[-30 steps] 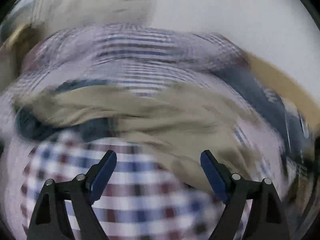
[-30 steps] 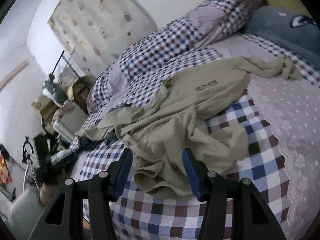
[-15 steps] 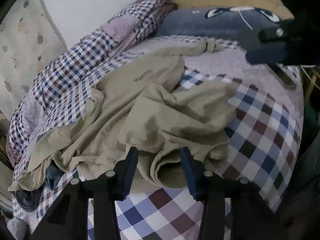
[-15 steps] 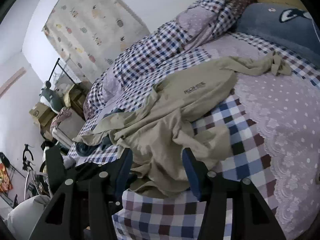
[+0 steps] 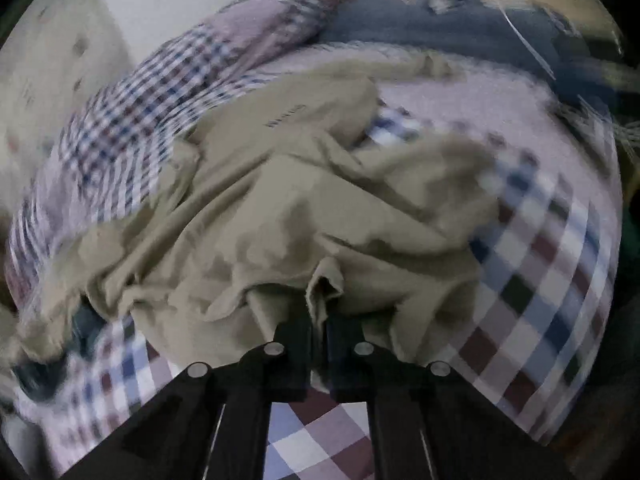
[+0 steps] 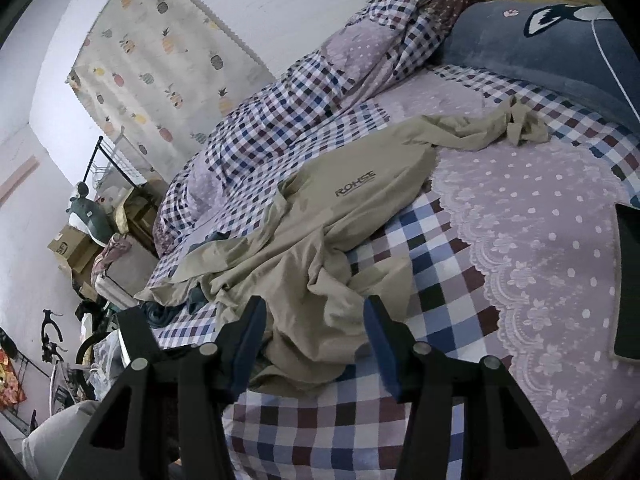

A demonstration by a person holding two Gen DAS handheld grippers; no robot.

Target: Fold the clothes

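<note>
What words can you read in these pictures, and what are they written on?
"ROHSE", as best it reads: dark print on the crumpled khaki cotton garment on the checked bed cover.
The same print in the left wrist view: too blurred to read.
A dark mark on the brown cardboard box by the wall: too small to read.
No other text shows.

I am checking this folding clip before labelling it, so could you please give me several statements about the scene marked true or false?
1. The left gripper is shut on a fold of the khaki garment. True.
2. The right gripper is clamped on the garment too. False: its jaws stand open, holding nothing.
3. The garment lies neatly folded. False: it is crumpled on the checked bedspread.
4. A dark phone lies at the bed's right edge. True.
5. The pillow is red. False: it is grey-blue.
</note>
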